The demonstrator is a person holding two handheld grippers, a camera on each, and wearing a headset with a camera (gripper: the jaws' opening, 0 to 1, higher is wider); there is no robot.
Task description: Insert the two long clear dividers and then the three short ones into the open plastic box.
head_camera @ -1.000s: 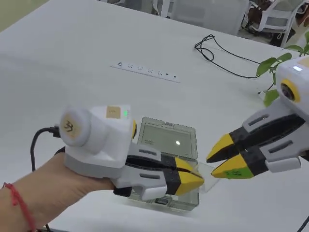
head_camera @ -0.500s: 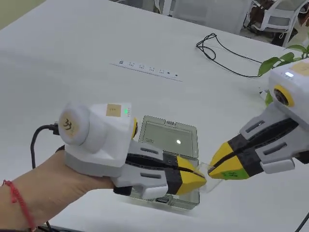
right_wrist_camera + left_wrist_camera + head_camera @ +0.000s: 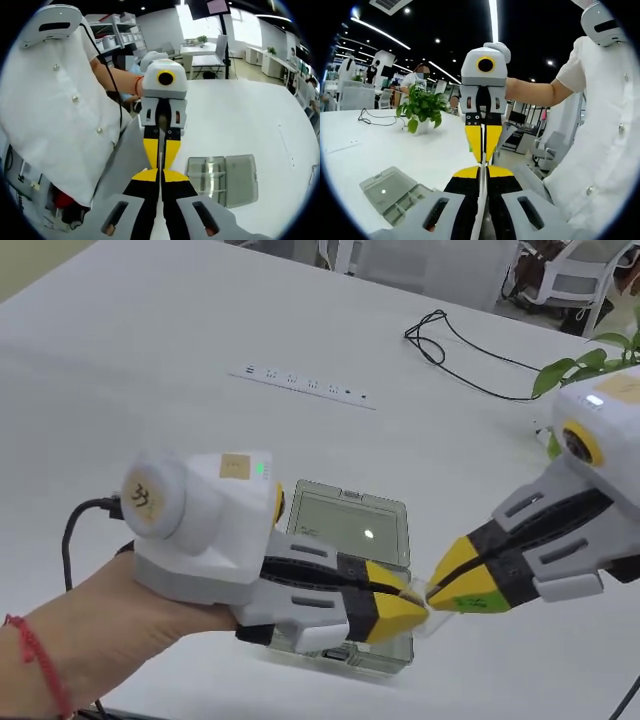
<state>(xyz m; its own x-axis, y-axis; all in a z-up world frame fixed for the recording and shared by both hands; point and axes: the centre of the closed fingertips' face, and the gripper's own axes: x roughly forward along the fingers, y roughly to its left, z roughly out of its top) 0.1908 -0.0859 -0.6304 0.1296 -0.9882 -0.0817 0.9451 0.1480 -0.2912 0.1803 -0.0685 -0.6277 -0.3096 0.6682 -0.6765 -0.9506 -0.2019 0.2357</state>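
Observation:
The open clear plastic box (image 3: 352,524) lies on the white table, its lid flat toward the far side; it also appears as the box (image 3: 395,191) and the box (image 3: 223,180). Just above its right front corner my two grippers meet tip to tip. The left gripper (image 3: 404,604), held in a hand, comes in from the left with jaws together. The right gripper (image 3: 440,593) comes from the right, jaws together too. A thin clear divider (image 3: 424,591) is pinched between them, seen edge-on as the divider (image 3: 482,150). The box's base is partly hidden under the left gripper.
A white power strip (image 3: 305,385) lies across the far table. A black cable (image 3: 470,350) loops at the back right beside a green plant (image 3: 585,362). Chairs stand beyond the table. The person's white shirt (image 3: 65,110) is close behind the grippers.
The right gripper has moved left to the left gripper's tip, and its jaws, apart a second ago, have come together on the clear divider. The left gripper has stayed put.

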